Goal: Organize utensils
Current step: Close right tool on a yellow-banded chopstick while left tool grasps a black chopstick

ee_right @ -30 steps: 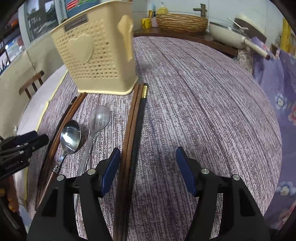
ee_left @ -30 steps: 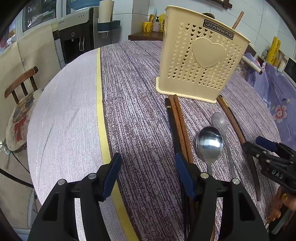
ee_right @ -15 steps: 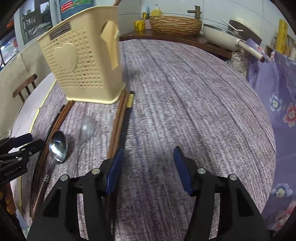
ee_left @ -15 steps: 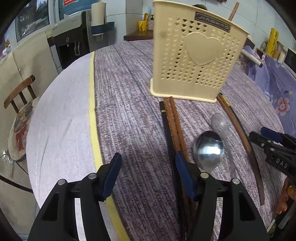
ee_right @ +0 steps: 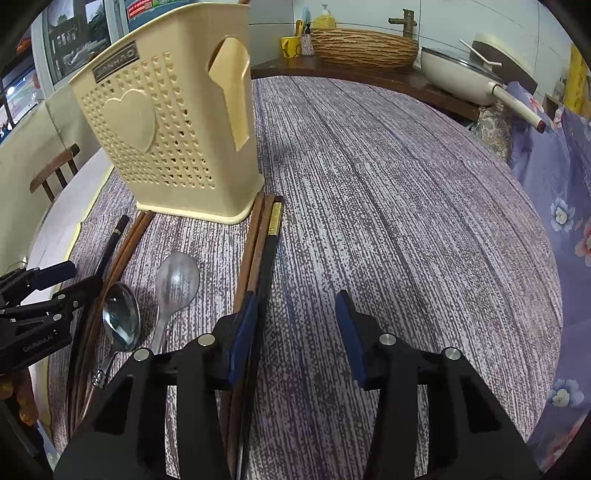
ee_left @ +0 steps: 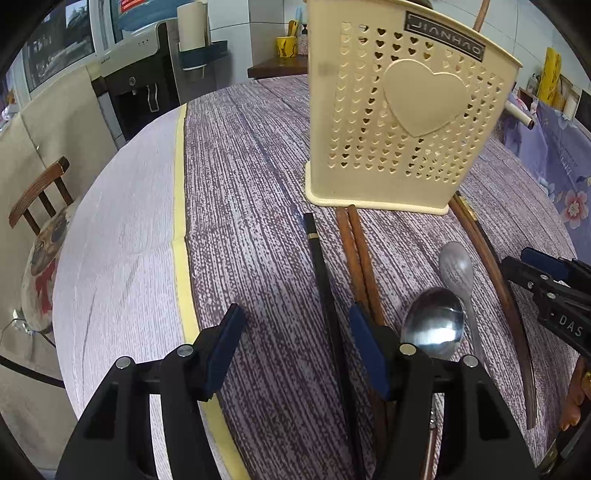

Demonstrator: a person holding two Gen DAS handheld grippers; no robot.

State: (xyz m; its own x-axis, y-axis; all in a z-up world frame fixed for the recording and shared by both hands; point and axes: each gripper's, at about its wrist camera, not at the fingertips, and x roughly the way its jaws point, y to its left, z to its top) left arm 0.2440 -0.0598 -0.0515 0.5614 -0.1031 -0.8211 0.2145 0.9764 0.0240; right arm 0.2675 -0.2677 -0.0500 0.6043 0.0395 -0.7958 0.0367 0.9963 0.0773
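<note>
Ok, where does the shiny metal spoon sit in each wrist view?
Left wrist: shiny spoon lower right, just right of the left gripper.
Right wrist: it lies lower left, near the other gripper.
Shared landmark: cream utensil holder with a raised heart.

Round table (ee_left: pixel 258 155) draped in purple streaked cloth (ee_right: pixel 406 206), yellow band (ee_left: pixel 180 206) along a paler section. Wooden chair (ee_left: pixel 40 192) with printed cushion at left, water dispenser (ee_left: pixel 140 74) against tiled wall, windows (ee_left: pixel 55 44) behind. Side counter (ee_right: pixel 369 75) with woven basin (ee_right: pixel 364 46) under a brass tap (ee_right: pixel 406 20), yellow mug (ee_right: pixel 290 46), cream pan (ee_right: pixel 461 74). Floral purple fabric (ee_right: pixel 561 192) at right.
</note>
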